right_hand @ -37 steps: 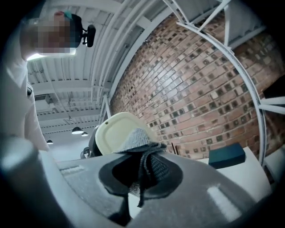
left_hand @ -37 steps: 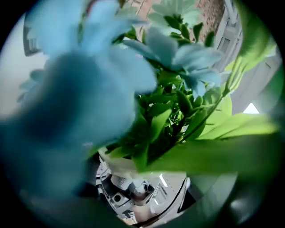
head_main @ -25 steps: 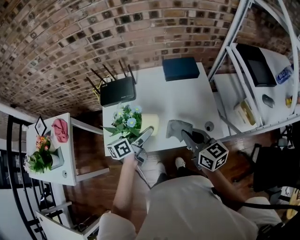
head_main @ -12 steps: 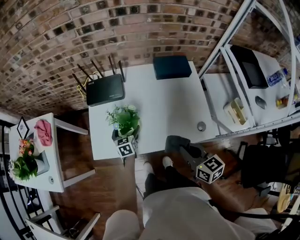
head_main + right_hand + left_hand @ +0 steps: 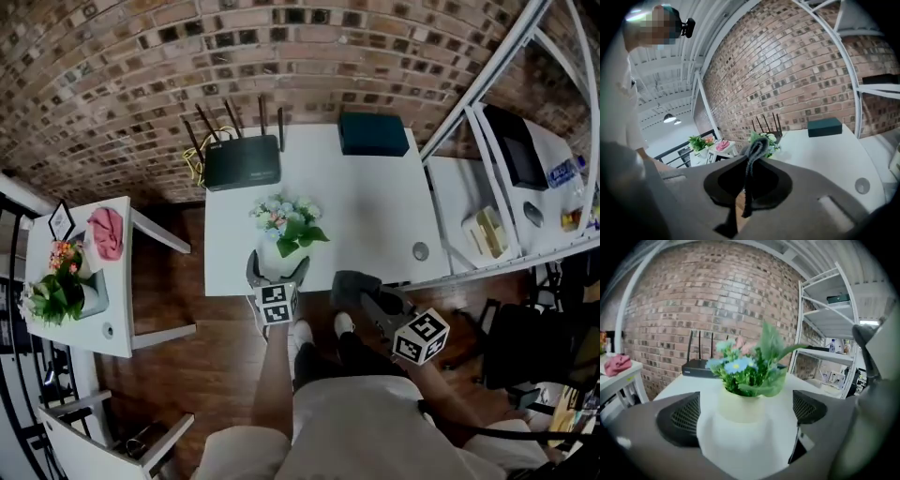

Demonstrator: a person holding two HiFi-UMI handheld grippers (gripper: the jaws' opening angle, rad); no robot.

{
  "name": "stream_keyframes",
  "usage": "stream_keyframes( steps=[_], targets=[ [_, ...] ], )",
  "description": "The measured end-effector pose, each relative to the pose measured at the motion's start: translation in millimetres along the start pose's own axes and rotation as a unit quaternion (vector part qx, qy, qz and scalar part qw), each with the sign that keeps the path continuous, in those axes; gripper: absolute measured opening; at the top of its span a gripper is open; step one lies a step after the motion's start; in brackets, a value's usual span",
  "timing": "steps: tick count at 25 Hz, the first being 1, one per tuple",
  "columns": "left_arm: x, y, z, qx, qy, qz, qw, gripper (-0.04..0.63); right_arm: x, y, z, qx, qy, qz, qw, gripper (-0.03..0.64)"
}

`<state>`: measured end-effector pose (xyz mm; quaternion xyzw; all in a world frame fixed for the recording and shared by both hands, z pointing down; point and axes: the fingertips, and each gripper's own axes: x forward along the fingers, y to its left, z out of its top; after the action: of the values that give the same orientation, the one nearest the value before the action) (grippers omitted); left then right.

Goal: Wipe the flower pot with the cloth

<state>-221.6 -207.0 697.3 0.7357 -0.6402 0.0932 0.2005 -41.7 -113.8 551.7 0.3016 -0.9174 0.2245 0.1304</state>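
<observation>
A pale yellow flower pot (image 5: 280, 255) with blue and white flowers stands upright on the white table (image 5: 366, 211), near its front edge. My left gripper (image 5: 277, 272) straddles the pot. In the left gripper view the pot (image 5: 740, 404) sits between the two pads with a gap on each side. The left jaws have just been opening and are wide apart. My right gripper (image 5: 377, 305) hangs just off the table's front edge, to the right of the pot, shut on a grey cloth (image 5: 354, 284). In the right gripper view the cloth (image 5: 752, 161) hangs pinched between the jaws.
A black router (image 5: 242, 161) and a dark box (image 5: 373, 133) stand at the table's far side, and a small round disc (image 5: 421, 250) lies near its right edge. A white shelving rack (image 5: 487, 178) stands at the right. The left side table holds a pink cloth (image 5: 106, 232) and another planter (image 5: 58, 286).
The pot was tilted in my left gripper a second ago. It now stands upright on the table with the left jaws spread off it. My right gripper has drawn the cloth back off the table's edge.
</observation>
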Motion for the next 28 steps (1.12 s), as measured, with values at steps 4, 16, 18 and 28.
stream_keyframes(
  steps=[4, 16, 18, 28],
  targets=[
    [-77.6, -2.2, 54.9, -0.001, -0.07, 0.021, 0.9974, 0.629, 7.7, 19.9, 20.2, -0.01, -0.033, 0.019, 0.999, 0.002],
    [-259.8, -140.5, 123.3, 0.023, -0.191, 0.073, 0.9785, 0.623, -123.7, 36.9, 36.4, -0.148, -0.106, 0.025, 0.983, 0.002],
    [-282.3, -165.2, 125.2, 0.032, -0.198, 0.08, 0.9763, 0.622, -149.1, 36.9, 26.6, -0.164, -0.107, 0.029, 0.98, 0.002],
    [-389.9, -218.0, 116.2, 0.051, -0.201, 0.147, 0.9671, 0.607, -250.4, 59.3, 28.3, -0.129, -0.163, 0.017, 0.978, 0.003]
  ],
)
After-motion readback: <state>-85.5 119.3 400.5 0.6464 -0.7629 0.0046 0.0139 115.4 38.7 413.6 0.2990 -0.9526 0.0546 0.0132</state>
